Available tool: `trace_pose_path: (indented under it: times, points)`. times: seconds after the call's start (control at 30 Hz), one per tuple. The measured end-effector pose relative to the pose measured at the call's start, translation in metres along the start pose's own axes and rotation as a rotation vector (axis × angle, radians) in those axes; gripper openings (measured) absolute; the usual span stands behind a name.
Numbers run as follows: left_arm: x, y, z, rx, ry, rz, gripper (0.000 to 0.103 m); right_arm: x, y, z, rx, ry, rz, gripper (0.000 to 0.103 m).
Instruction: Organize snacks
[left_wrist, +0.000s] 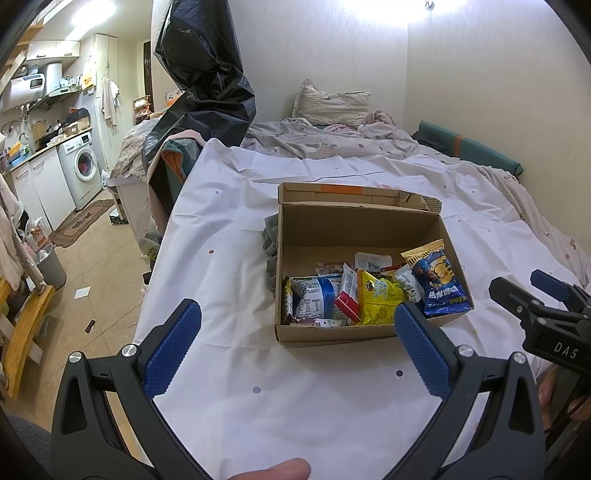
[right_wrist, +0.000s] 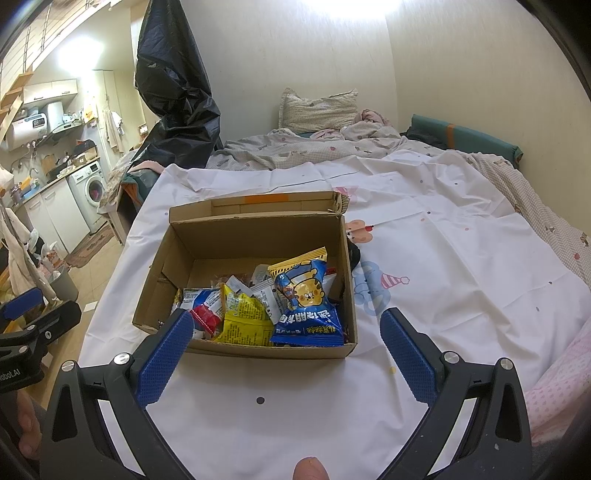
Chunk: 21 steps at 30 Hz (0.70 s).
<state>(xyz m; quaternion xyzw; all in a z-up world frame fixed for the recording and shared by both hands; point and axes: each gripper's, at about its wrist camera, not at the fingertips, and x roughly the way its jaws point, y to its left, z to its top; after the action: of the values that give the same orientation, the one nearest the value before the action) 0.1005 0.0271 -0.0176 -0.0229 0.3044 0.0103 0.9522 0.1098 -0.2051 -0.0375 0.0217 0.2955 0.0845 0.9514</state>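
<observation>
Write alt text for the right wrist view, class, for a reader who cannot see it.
An open cardboard box of snack packets sits on a white sheet over a bed, a blue packet with a cartoon tiger on top beside a yellow packet. The right gripper is open and empty just short of the box; the left gripper shows at the left edge.

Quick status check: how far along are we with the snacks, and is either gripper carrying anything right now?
Done, it seems: the snack packets, including the blue packet and yellow packet, lie inside the cardboard box on the white sheet. In hand: nothing; left gripper and right gripper hover before the box, jaws open and empty. Left: no loose snacks visible outside; perhaps closing the open flap.
</observation>
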Motion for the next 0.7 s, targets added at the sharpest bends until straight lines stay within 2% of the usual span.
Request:
trace_pose_path:
  times: [0.7]
  points:
    - [0.0008,-0.0003,-0.0012,0.004,0.003,0.004,0.103,-0.0001,-0.0008,0.0004,0.002,0.001,0.001,0.103]
